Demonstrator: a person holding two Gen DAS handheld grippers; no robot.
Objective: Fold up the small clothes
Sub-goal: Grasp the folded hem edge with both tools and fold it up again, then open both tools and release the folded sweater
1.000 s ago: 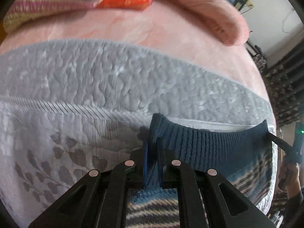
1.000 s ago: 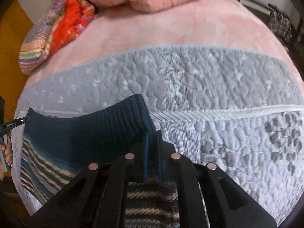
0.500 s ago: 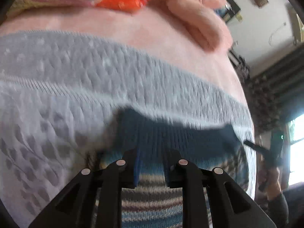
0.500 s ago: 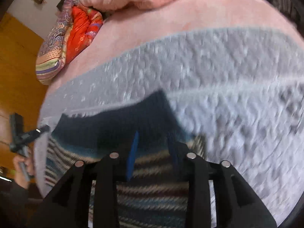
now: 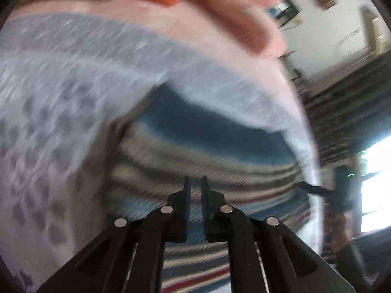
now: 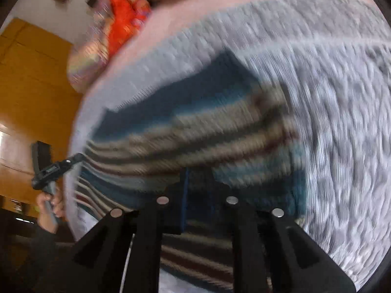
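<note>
Left wrist view, left hand-held gripper [image 5: 194, 183] now released from striped sweater [image 5: 200, 151], hem laid flat.

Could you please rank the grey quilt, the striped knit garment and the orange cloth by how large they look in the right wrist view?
1. grey quilt
2. striped knit garment
3. orange cloth, though it lies farthest away, so its true size is unsure.

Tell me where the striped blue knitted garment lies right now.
The striped blue knitted garment lies on the grey quilted bedspread near the bed's edge, directly ahead of both grippers in both wrist views, with the pink blanket beyond it.
</note>
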